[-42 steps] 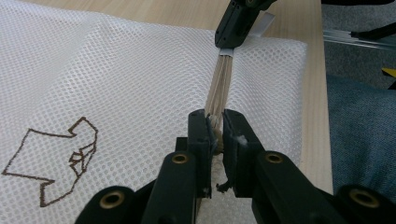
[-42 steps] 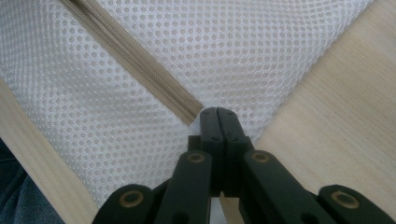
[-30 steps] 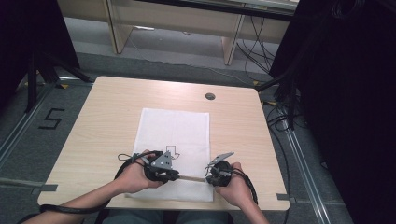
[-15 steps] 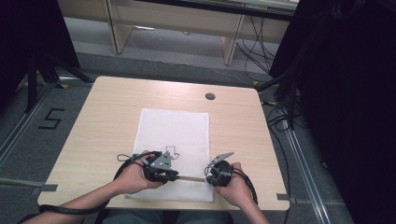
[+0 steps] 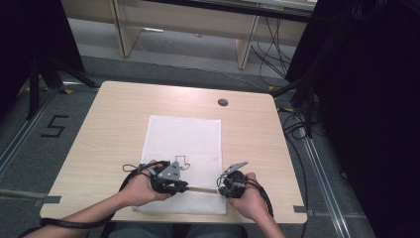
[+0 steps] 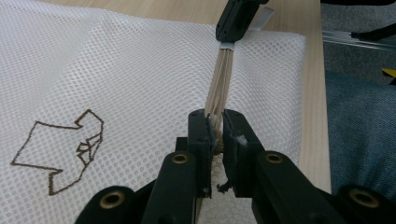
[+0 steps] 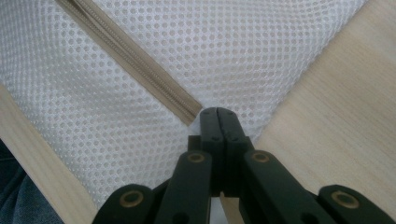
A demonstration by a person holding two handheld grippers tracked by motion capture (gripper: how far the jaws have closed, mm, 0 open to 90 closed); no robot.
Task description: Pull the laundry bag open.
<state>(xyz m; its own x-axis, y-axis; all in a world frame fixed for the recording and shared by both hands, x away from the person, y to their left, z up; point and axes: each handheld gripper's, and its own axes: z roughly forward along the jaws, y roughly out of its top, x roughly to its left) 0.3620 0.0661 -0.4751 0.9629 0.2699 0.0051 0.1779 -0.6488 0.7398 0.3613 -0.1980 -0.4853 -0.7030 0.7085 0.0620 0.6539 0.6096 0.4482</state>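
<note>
Bench: a light wooden top [image 5: 114, 129] with a small dark round plug [image 5: 223, 102] near its far edge.
Bag: a white mesh bag [image 5: 185, 144] lay flat on the middle of the bench, its near edge close to the person's side; a brown outline figure [image 6: 65, 151] was printed on it.
Zip: a beige zip [image 7: 135, 65] ran along the near edge of the bag, between the two grippers; in the high view it showed as a thin tan line [image 5: 202, 189].
Left gripper: the left gripper [image 6: 215, 122] sat over the bag's near edge, its jaws nearly closed on the bunched beige zip tape, which rose between them and stretched away to the other gripper.
Right gripper: the right gripper [image 7: 218, 114] had its jaws pressed together at the end of the zip, by the bag's near right corner; whether a pull or tape lay between them could not be told.
Far end: in the left gripper view the other gripper's black tip [image 6: 238, 18] met the far end of the tape.
Hands: the left hand [image 5: 141, 186] and right hand [image 5: 247, 196] held the grippers over the near edge of the bench.
</note>
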